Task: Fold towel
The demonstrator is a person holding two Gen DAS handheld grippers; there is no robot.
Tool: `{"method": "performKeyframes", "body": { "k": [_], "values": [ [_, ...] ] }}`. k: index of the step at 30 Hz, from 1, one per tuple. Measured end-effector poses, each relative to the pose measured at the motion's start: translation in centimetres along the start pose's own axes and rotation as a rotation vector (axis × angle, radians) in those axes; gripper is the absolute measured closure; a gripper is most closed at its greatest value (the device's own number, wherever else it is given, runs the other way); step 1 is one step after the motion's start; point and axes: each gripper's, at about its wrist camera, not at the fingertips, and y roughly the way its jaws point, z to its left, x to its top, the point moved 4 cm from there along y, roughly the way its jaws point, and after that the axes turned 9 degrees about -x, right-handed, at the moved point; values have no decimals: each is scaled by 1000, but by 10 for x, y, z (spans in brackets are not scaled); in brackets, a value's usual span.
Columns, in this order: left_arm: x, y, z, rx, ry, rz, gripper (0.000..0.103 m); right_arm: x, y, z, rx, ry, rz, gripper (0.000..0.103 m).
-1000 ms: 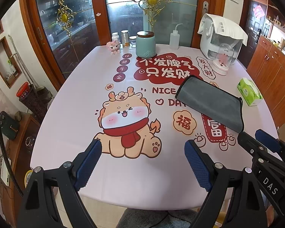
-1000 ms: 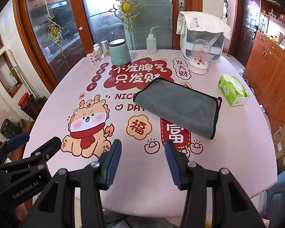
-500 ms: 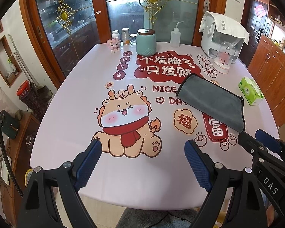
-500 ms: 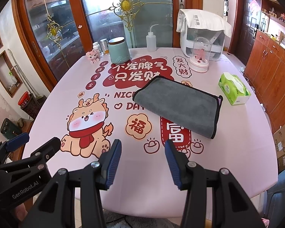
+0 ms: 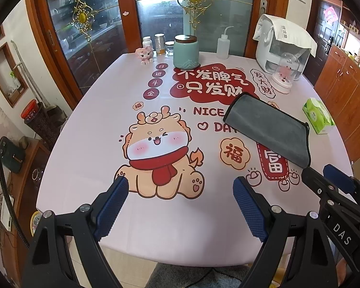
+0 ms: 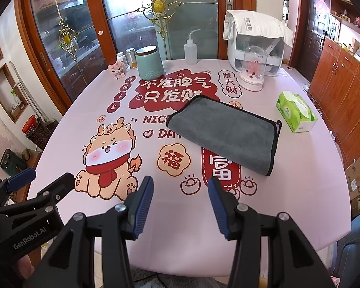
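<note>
A grey towel [image 5: 271, 127] with dark edging lies folded flat on the pink printed tablecloth [image 5: 88, 144], right of centre; it also shows in the right wrist view [image 6: 228, 132]. My left gripper [image 5: 180, 192] is open and empty above the table's near edge, left of the towel. My right gripper [image 6: 180, 189] is open and empty near the front edge, short of the towel. Each gripper shows at the edge of the other's view.
At the back stand a teal canister [image 6: 150, 62], a squeeze bottle [image 6: 190, 50], small jars [image 5: 159, 44], a pink figure [image 6: 117, 70], a white appliance [image 6: 256, 45] and a glass dome [image 6: 253, 72]. A green tissue pack [image 6: 296, 111] lies right of the towel.
Both grippers have risen or drawn back very slightly; the scene has shifted a little in both views. The towel has not moved and both grippers stay open.
</note>
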Motion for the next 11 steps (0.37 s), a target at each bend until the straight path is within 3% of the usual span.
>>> {"method": "performKeyframes", "body": {
  "k": [11],
  "values": [
    [2, 3, -9, -11, -2, -3, 14, 3, 8, -6, -6, 1, 9, 55]
  ]
}}
